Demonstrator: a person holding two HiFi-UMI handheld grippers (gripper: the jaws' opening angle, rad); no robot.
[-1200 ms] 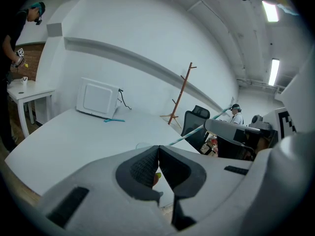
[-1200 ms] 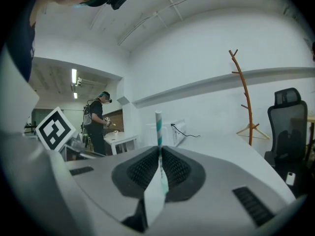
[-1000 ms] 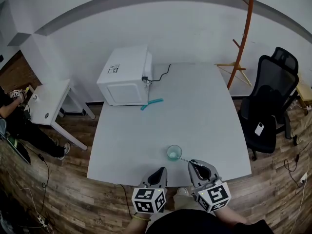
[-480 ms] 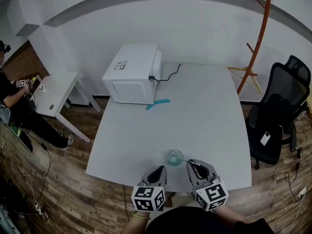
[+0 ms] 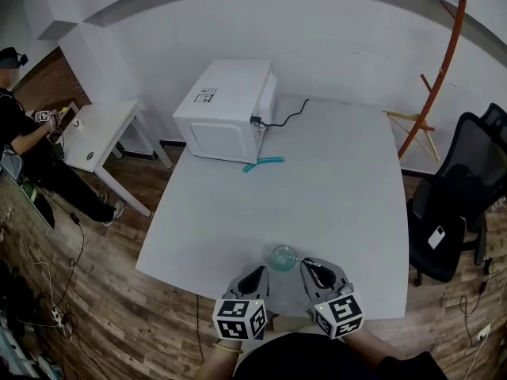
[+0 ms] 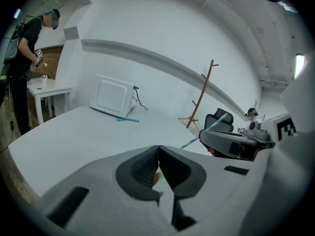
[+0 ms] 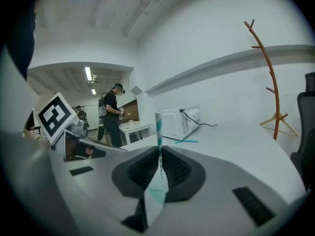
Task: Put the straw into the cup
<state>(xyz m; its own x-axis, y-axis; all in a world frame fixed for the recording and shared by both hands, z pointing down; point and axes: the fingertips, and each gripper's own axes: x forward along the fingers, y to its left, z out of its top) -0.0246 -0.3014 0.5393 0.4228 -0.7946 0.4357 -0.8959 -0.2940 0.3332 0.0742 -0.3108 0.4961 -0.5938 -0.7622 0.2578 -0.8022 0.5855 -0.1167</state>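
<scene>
I'm pinching the straw (image 7: pixel 159 132) in my right gripper (image 5: pixel 309 265), just right of the cup (image 5: pixel 283 257). My left gripper (image 5: pixel 257 273) is hanging just left of the cup (jaws pressed together).

No text can be read; the label (image 5: pixel 205 95) on the white microwave (image 5: pixel 230 121) is too small.

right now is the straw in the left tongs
No, the straw is clamped in the right tongs, as the right gripper view shows.
</scene>
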